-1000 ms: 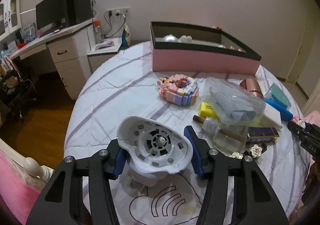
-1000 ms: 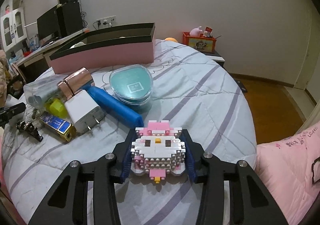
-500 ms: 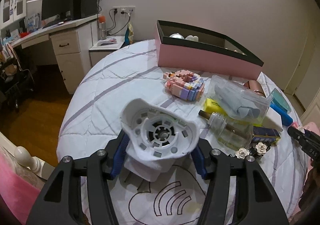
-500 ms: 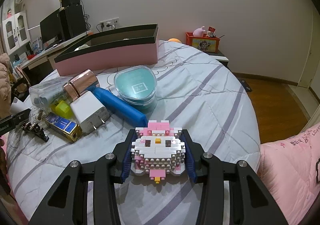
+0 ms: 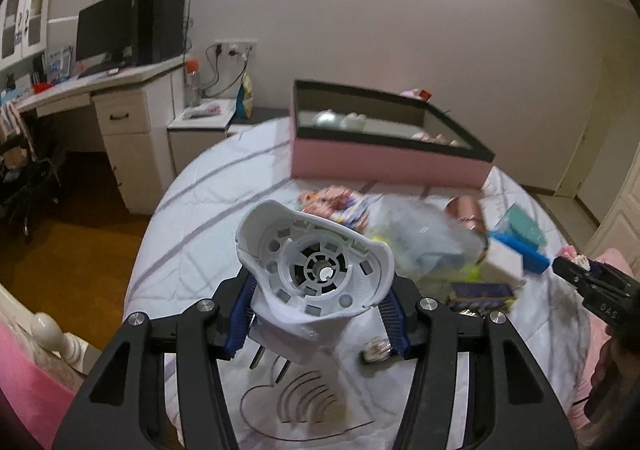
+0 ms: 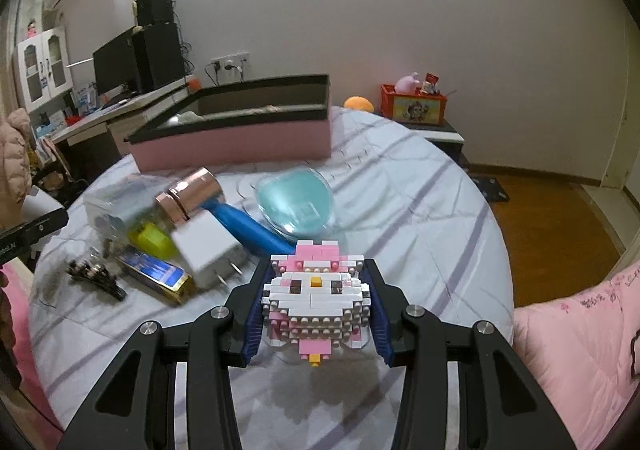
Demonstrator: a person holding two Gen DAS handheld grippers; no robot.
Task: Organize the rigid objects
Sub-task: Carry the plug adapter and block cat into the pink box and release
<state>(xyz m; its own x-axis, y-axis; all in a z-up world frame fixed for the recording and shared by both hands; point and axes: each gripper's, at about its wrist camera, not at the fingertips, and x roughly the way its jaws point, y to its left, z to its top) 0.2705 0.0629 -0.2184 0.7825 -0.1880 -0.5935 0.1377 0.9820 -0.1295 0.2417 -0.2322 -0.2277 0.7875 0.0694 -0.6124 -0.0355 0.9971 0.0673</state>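
My left gripper point(image 5: 318, 324) is shut on a white plastic plug-in device point(image 5: 314, 274) with a vented round face and metal prongs below, held above the bed. My right gripper point(image 6: 316, 312) is shut on a pink-and-white brick-built cat figure point(image 6: 314, 296), lifted just off the quilt. A pink box point(image 5: 384, 162) with a black rim stands open at the far side of the bed, also seen as the pink box point(image 6: 232, 140) in the right wrist view, with a few pale items inside.
Loose things lie between me and the box: a white charger point(image 6: 208, 246), blue tube point(image 6: 248, 230), teal heart case point(image 6: 296, 206), rose-gold bottle point(image 6: 192, 194), plastic bag point(image 5: 420, 238), gold-blue box point(image 6: 156, 276), another brick figure point(image 5: 336, 206). Desk point(image 5: 100, 90) and floor lie left.
The left gripper has risen with the white device, so the bed clutter sits lower and blurred behind it. The right gripper has lifted the brick cat slightly.
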